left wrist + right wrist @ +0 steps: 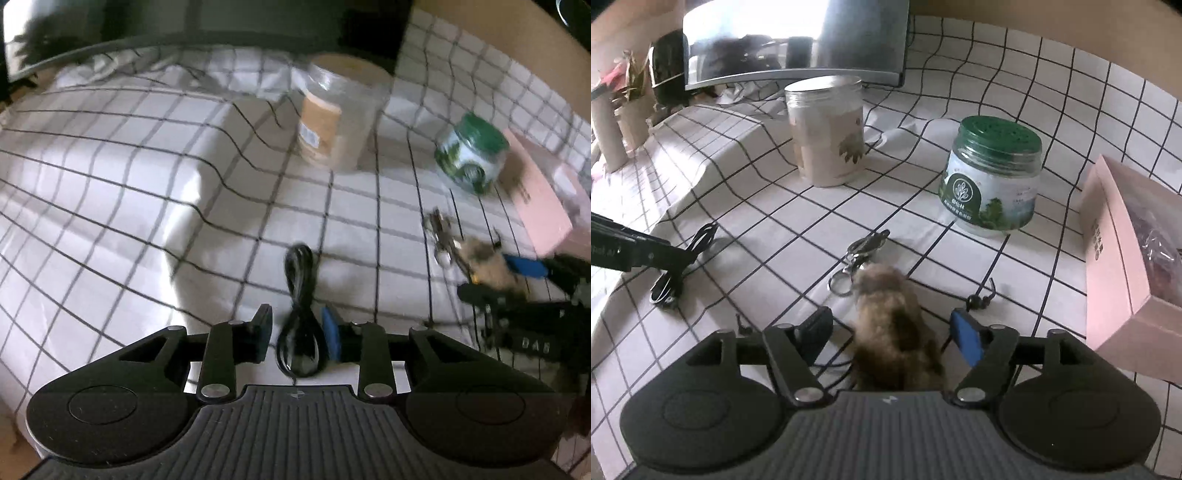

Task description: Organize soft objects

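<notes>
I am holding my left gripper (295, 332) part open around the coiled black cable (300, 314), low centre, pads not pressing; my right gripper (892, 332) is standing wide around the furry keychain (892, 332), bottom centre on the checked cloth (775, 221), unclamped.

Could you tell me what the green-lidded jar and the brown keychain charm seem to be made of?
Green-lidded jar: apparently clear plastic with a glossy printed label; the perforated lid looks like matte moulded plastic. Brown keychain charm: fuzzy fur or plush, probably synthetic, attached to shiny metal rings.
</notes>
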The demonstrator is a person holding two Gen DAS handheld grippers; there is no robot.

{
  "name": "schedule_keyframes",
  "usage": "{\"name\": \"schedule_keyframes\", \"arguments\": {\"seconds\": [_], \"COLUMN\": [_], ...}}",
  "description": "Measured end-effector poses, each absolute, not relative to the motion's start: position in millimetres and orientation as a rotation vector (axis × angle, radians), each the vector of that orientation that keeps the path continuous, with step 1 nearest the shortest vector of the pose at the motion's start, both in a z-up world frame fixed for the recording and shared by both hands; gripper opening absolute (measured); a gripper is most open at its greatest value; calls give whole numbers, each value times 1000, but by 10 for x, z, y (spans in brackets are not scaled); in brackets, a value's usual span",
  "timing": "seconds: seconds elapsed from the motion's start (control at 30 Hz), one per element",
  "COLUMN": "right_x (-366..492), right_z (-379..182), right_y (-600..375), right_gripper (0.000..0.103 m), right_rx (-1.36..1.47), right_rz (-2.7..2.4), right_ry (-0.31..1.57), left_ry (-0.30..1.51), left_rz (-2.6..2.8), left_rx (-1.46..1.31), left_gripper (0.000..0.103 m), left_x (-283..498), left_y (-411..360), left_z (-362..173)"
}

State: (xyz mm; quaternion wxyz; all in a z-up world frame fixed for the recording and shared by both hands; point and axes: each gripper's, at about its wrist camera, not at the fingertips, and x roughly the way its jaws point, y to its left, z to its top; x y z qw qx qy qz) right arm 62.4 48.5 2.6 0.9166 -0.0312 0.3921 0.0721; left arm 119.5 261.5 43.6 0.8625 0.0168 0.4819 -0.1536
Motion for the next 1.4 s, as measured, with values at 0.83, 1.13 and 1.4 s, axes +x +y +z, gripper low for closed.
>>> {"name": "schedule_keyframes", "arguments": {"seconds": [0.83, 1.13, 1.4], "right_x": [1129, 1099, 1397], "right_z": [200, 431, 1665], "right_y": [668, 834, 728], "right_gripper": [19, 15, 15], "right_rx": [-172, -156, -46], "right_rz": [296, 352, 376], "right_ry": [990, 1005, 748], "left_ry": [966, 933, 574], "left_rz": [-333, -390, -449], "left_rx": [162, 102, 162], "left_gripper": [19, 16, 17], "left_x": [1298, 1309, 1818], "left_y": [2401, 2520, 2465], "left_z": [348, 541, 1977]}}
